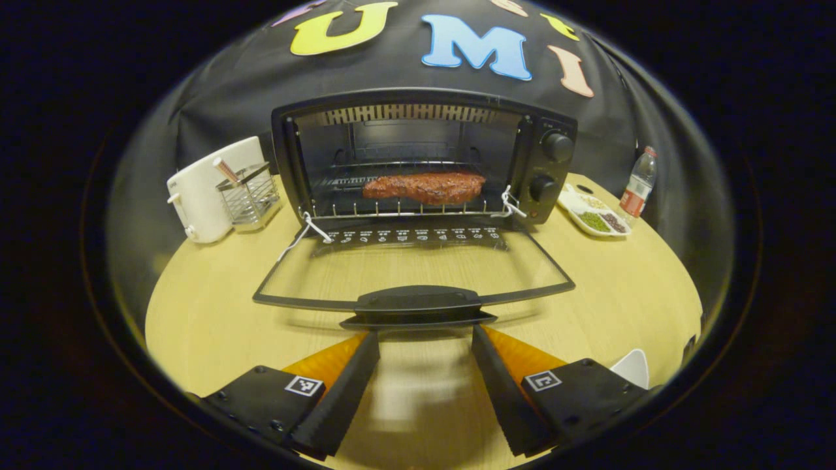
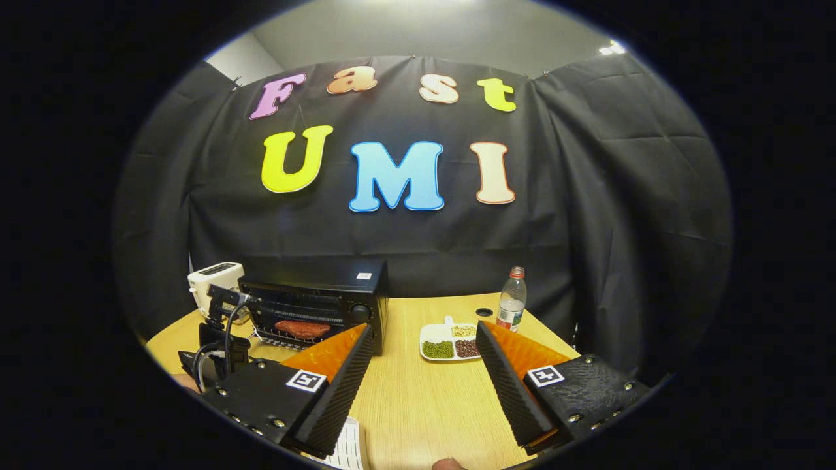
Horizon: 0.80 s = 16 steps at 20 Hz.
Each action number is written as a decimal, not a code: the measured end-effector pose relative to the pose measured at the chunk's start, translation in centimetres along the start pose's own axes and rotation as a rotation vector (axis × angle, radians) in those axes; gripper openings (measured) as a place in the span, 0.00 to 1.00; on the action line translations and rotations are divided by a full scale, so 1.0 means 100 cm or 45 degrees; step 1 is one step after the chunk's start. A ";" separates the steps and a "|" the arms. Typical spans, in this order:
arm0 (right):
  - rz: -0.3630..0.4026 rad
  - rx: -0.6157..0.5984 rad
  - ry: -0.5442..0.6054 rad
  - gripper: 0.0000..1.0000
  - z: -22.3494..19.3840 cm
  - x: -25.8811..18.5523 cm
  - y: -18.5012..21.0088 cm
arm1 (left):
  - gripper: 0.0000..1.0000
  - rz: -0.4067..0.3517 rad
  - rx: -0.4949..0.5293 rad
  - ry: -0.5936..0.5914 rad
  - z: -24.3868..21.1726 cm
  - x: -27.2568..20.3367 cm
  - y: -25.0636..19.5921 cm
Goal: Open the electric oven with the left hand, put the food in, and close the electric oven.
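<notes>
Though door (image 1: 418, 303) near, gripper (image 1: 424, 339) (left) apart

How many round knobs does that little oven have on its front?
2. Both sit on the oven's right-hand control panel: the upper knob near the top, the lower knob directly beneath it. No others are visible.

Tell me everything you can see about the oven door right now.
The oven door hangs fully open, lying about flat just above the wooden table. It is a clear glass pane in a black frame, with white symbols printed near the hinge and a wide black handle at the front edge. The open left gripper sits just before the handle, not gripping it.
</notes>
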State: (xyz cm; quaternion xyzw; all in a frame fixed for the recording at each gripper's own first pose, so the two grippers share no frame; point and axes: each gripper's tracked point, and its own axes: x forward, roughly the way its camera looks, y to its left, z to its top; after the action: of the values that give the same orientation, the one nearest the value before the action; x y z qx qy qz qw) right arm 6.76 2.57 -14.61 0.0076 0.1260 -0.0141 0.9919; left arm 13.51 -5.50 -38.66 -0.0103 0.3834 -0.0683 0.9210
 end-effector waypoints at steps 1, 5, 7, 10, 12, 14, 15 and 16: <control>0.009 0.001 0.000 0.96 -0.001 0.000 0.002 | 1.00 0.002 0.004 -0.018 0.005 -0.005 -0.001; 0.035 0.016 -0.002 0.96 -0.001 0.003 0.011 | 0.97 -0.014 0.015 -0.095 0.033 -0.019 0.000; 0.061 0.018 0.003 0.96 -0.002 0.005 0.017 | 1.00 -0.014 0.013 -0.133 0.048 -0.027 0.002; 0.080 0.011 0.005 0.96 -0.003 0.005 0.021 | 1.00 -0.012 0.033 -0.189 0.071 -0.032 0.003; 0.080 0.010 0.009 0.96 -0.006 0.006 0.022 | 1.00 -0.009 0.048 -0.220 0.084 -0.034 0.003; 0.075 0.014 0.013 0.96 -0.008 0.007 0.020 | 0.96 -0.006 0.065 -0.252 0.097 -0.036 0.004; 0.070 0.019 0.015 0.96 -0.009 0.008 0.020 | 1.00 -0.004 0.071 -0.271 0.105 -0.036 0.004; 0.070 0.023 0.019 0.96 -0.010 0.008 0.019 | 1.00 -0.003 0.079 -0.287 0.111 -0.035 0.004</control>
State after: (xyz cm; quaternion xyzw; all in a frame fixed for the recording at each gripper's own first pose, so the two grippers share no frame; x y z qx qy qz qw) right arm 7.38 4.51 -15.73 0.0202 0.1330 0.0119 0.9908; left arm 19.02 -4.98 -28.39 0.0099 0.2752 -0.0797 0.9580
